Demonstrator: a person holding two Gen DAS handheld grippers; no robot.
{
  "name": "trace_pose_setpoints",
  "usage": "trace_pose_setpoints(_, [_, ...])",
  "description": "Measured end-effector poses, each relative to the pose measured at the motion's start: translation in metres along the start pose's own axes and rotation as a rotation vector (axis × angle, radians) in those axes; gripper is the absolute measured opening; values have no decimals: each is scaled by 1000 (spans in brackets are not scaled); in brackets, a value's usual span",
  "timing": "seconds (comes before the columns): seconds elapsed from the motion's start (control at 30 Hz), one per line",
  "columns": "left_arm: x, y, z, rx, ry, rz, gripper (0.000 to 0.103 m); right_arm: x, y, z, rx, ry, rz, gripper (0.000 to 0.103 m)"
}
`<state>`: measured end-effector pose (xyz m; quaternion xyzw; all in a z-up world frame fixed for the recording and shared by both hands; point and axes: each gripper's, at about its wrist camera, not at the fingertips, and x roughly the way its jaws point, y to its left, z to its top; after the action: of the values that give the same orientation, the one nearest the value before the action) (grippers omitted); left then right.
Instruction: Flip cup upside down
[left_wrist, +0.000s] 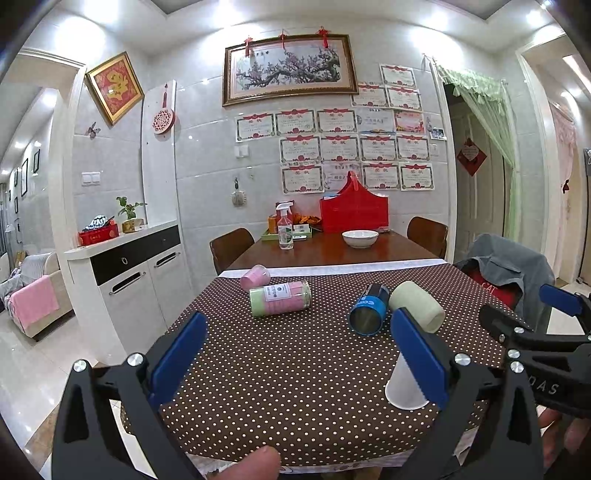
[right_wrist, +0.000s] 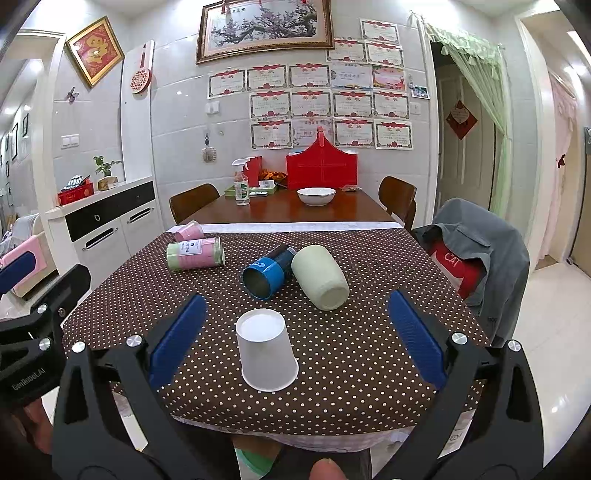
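A white paper cup (right_wrist: 266, 350) stands upside down, mouth on the dotted brown tablecloth (right_wrist: 351, 350), near the table's front edge. My right gripper (right_wrist: 295, 332) is open and empty, its blue fingers wide on either side of the cup without touching it. In the left wrist view the cup (left_wrist: 402, 387) shows partly behind the right blue finger (left_wrist: 417, 354). My left gripper (left_wrist: 299, 350) is open and empty, to the left of the cup. The right gripper (left_wrist: 532, 310) also shows at the right of the left wrist view.
A blue can (right_wrist: 267, 271) and a pale green cup (right_wrist: 320, 277) lie on their sides behind the paper cup. A pink-green jar (right_wrist: 195, 253) and a pink cup (right_wrist: 189, 230) lie at the back left. A chair with a grey jacket (right_wrist: 480, 254) stands at the right.
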<state>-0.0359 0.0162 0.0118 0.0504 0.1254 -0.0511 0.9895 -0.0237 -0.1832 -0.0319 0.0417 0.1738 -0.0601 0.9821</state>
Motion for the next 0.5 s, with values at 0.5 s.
trace_pose_setpoints(0.5, [-1,3,1,-16,9,-16,98,1,4,0,-1,-2,-3,97])
